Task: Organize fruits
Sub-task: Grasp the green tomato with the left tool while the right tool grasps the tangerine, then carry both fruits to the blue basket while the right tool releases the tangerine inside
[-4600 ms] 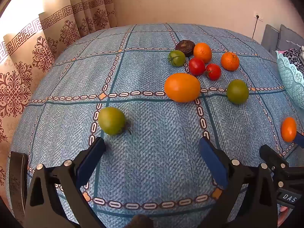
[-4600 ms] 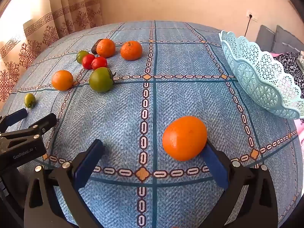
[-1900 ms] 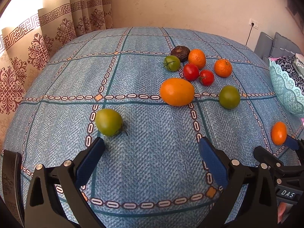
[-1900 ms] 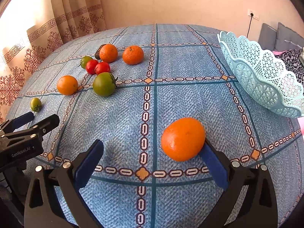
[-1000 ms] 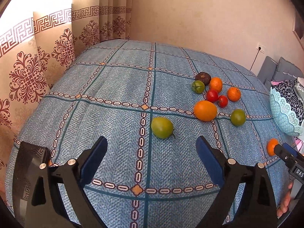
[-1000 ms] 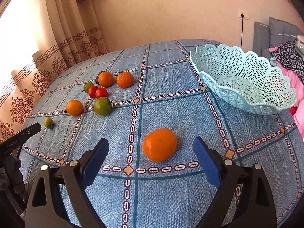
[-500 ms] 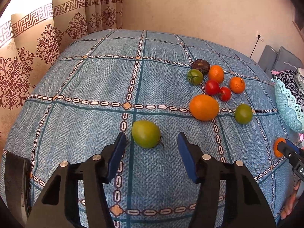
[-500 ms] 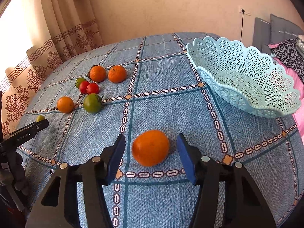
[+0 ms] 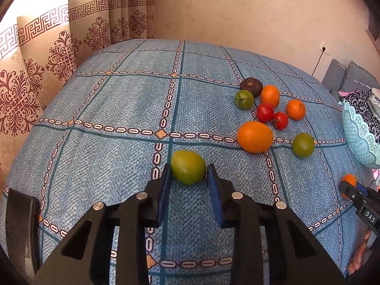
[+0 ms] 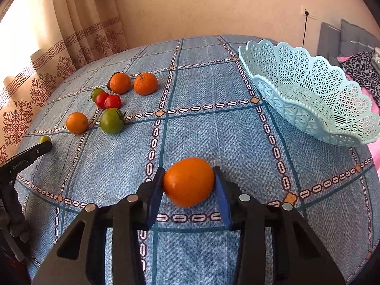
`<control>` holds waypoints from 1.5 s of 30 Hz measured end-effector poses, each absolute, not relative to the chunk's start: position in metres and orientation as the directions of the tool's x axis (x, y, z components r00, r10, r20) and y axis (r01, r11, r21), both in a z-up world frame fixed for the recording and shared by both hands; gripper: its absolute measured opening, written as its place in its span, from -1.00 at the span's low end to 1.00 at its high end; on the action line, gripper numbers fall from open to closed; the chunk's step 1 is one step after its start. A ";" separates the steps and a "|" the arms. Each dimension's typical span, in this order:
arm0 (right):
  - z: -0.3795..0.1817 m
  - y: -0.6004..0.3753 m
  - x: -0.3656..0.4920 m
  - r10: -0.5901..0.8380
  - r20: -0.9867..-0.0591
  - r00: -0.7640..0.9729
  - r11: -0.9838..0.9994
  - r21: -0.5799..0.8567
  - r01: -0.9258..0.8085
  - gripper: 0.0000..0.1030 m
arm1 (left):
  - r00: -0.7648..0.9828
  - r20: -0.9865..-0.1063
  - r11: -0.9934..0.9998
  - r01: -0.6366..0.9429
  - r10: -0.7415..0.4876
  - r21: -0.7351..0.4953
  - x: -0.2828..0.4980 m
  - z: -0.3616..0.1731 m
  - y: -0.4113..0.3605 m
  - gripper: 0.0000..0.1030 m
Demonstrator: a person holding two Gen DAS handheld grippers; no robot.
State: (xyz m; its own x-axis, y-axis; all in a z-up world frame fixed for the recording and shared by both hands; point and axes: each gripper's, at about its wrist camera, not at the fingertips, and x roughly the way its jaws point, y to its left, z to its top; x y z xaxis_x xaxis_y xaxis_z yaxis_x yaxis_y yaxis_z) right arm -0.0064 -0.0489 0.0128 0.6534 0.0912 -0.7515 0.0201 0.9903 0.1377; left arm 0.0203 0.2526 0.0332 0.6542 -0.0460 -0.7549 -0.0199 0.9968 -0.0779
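1. Fruit in hand: the left gripper (image 9: 188,174) pinches a yellow-green fruit (image 9: 188,169) between its blue pads, and the right gripper (image 10: 189,182) pinches a large orange (image 10: 188,181) the same way. Both fruits appear to rest on the blue patterned cloth (image 9: 133,109); lift-off cannot be confirmed.
2. Position relative to the basket (image 10: 308,99): the large orange lies near it, on the viewer's side and to its left. The yellow-green fruit lies well apart from it, beyond the loose fruit.
3. Remaining fruit: a cluster (image 10: 111,102) of oranges, red tomatoes, green tomatoes and one dark fruit lies well apart from the basket, toward the curtain (image 9: 59,47). The basket appears empty.
4. Judged step: grasp complete on both sides; transfer to the basket is next.
5. Risks:
   - Round, smooth skins may slip from the flat pads if contact sits ahead of the widest point.
   - Excess squeeze may bruise soft fruit.
   - A release from height may bounce fruit off the sloped basket wall, or tip the light basket.
   - Simultaneous travel of both grippers toward the basket may cause collision.
6. Readable markings: "DAS" on the right gripper body, seen from the left wrist view; "GenRobot.AI", small and partly legible, on the left gripper body, seen from the right wrist view.
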 end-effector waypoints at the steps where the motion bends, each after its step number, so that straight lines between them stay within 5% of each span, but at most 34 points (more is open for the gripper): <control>1: 0.014 -0.050 -0.008 0.099 -0.750 0.654 0.989 0.145 0.017 -0.20 | 0.657 -0.753 0.997 -0.020 -0.046 -0.078 0.019 0.035 0.252 -0.39; 17: 0.057 -0.066 -0.032 0.150 -0.642 0.752 0.975 0.223 -0.005 -0.20 | 0.726 -0.682 0.996 0.054 -0.087 -0.069 0.000 0.084 0.223 -0.39; 28: 0.092 -0.129 -0.043 0.009 -0.550 0.835 0.967 0.216 0.132 -0.21 | 0.745 -0.641 0.980 0.191 -0.184 -0.059 0.006 0.116 0.164 -0.39; 45: 0.075 -0.202 -0.025 -0.152 -0.605 0.782 0.930 0.181 0.320 -0.20 | 0.678 -0.634 0.902 0.425 -0.373 -0.076 0.020 0.129 0.042 -0.40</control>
State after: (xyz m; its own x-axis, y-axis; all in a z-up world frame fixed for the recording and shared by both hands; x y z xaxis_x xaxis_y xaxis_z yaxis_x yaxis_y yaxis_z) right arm -0.0249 -0.2020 0.0748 0.7816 -0.1516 -0.6051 0.3205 0.9298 0.1811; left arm 0.0199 0.0421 0.1288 0.6779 -0.3726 -0.6338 0.4247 0.9021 -0.0760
